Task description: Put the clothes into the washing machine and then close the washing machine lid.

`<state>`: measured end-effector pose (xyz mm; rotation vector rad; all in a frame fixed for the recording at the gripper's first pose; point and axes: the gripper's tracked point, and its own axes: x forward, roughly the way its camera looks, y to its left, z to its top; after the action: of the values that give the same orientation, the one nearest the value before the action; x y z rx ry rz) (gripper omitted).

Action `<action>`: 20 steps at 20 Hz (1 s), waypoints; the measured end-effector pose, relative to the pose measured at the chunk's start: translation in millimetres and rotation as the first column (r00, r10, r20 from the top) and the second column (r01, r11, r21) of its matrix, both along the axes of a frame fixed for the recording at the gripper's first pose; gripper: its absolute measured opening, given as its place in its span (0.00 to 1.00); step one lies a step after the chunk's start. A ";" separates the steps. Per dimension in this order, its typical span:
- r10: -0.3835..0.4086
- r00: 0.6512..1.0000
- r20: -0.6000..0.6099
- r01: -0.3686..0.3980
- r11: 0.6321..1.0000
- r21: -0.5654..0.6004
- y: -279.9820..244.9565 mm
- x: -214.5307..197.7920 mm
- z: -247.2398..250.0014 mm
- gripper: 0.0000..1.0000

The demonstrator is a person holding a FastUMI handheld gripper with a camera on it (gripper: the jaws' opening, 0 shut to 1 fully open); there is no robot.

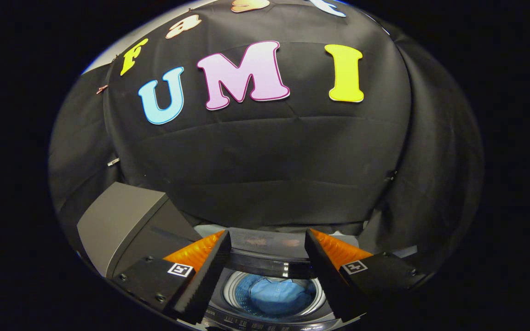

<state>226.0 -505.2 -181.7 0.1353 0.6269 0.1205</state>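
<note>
A top-loading washing machine [265,264] sits below and just ahead of my fingers, its round drum open to view. Blue clothes [276,294] lie inside the drum, seen through the gap between my fingers. The grey lid [122,223] stands raised and tilted at the machine's left side, beside my left finger. My gripper [267,239] hovers above the drum opening, open, with nothing between its fingers.
The booth's black cloth wall [265,165] hangs close behind the machine and wraps round both sides. A strip of pale surface [405,251] shows to the right of the machine, under the cloth.
</note>
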 end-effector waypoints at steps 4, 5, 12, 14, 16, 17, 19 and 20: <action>0.018 0.998 -0.052 -0.016 0.999 0.039 4.1 -35.3 -21.8 1.00; 0.016 0.994 -0.106 -0.012 0.999 0.036 3.5 -50.6 -42.9 1.00; 0.033 0.956 -0.292 -0.038 0.999 -0.011 7.3 -124.0 -116.0 0.98; 0.033 0.953 -0.300 -0.037 0.999 -0.009 9.9 -120.9 -117.1 0.98; 0.027 0.955 -0.295 -0.030 1.000 -0.007 8.4 -121.5 -115.1 0.98; 0.025 0.957 -0.289 -0.029 1.000 -0.010 7.6 -119.6 -114.2 0.98; 0.021 0.960 -0.279 -0.026 1.000 -0.016 5.7 -112.5 -108.5 0.98; 0.016 0.961 -0.275 -0.022 1.000 -0.018 4.1 -107.9 -104.9 0.98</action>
<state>118.1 -501.1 -286.6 0.1264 0.9067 0.1149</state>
